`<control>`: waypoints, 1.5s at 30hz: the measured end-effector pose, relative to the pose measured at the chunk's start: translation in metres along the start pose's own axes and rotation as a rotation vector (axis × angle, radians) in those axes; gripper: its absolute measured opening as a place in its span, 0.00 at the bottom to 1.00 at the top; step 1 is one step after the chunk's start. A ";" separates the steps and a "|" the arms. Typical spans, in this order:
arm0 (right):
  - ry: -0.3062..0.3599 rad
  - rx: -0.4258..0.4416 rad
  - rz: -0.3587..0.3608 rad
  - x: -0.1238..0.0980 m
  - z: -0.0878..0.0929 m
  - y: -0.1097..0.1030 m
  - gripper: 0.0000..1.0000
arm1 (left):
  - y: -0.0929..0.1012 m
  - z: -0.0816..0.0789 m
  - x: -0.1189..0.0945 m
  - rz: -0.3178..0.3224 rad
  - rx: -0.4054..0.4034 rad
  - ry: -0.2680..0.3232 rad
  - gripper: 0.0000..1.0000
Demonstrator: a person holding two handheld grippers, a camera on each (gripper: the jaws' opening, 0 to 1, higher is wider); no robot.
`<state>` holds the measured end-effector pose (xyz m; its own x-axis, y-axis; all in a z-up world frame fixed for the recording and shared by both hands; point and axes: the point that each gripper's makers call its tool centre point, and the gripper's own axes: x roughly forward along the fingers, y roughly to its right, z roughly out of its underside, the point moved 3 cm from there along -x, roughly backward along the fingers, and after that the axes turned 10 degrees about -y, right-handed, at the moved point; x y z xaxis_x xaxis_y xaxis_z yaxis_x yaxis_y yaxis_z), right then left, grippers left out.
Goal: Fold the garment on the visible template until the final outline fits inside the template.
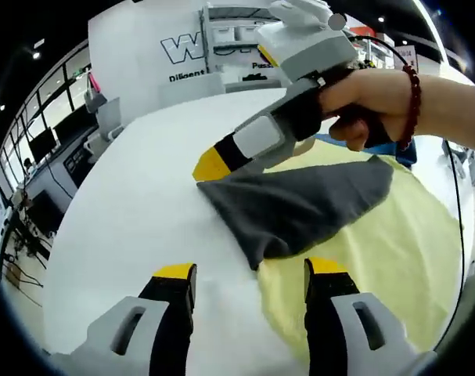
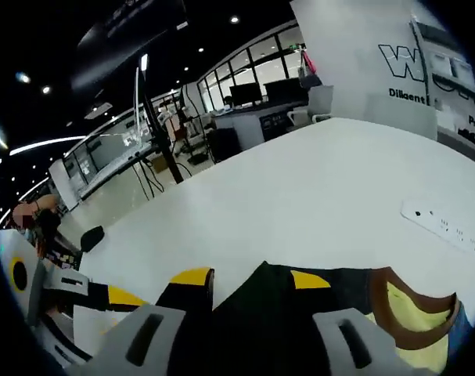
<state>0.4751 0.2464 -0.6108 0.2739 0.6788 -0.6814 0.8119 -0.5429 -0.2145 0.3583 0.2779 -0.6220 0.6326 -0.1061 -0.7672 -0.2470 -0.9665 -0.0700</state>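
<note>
Folding is under way on the white cloth-covered worktop (image 1: 135, 196), where the dark grey fabric garment (image 1: 300, 207) lies partly over the pale yellow sheet template (image 1: 394, 251), its left corner spilling past the yellow edge onto the white cloth. In the left gripper view, the left gripper (image 1: 251, 276) hovers just short of the garment's near edge with its 2 yellow-tipped fingers (image 1: 174, 272) spread wide and nothing between them. The right gripper (image 1: 214, 163), held in a hand (image 1: 362, 102) wearing a bead bracelet, reaches to the far corner of the garment; its fingers look closed on that corner, and in the right gripper view dark cloth (image 2: 257, 313) sits between its own fingers. To do this step well, I judge the right gripper should carry the pinched corner inward over the yellow area, low and slow so the fabric does not bunch, while the left pins the near edge flat, until no grey overhangs the template.
</note>
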 end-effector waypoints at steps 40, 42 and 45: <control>-0.145 -0.356 0.034 -0.030 0.097 -0.056 0.07 | 0.017 0.010 -0.051 0.062 0.070 0.032 0.99; -0.153 -0.372 0.047 -0.029 0.099 -0.054 0.03 | 0.018 0.010 -0.054 0.065 0.072 0.040 0.99; -0.154 -0.369 0.070 -0.028 0.098 -0.049 0.00 | 0.018 0.012 -0.058 0.066 0.076 0.036 0.99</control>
<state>0.3770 0.2051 -0.6499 0.2777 0.5493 -0.7881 0.9321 -0.3527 0.0826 0.3087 0.2698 -0.5867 0.6391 -0.1784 -0.7481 -0.3427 -0.9369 -0.0694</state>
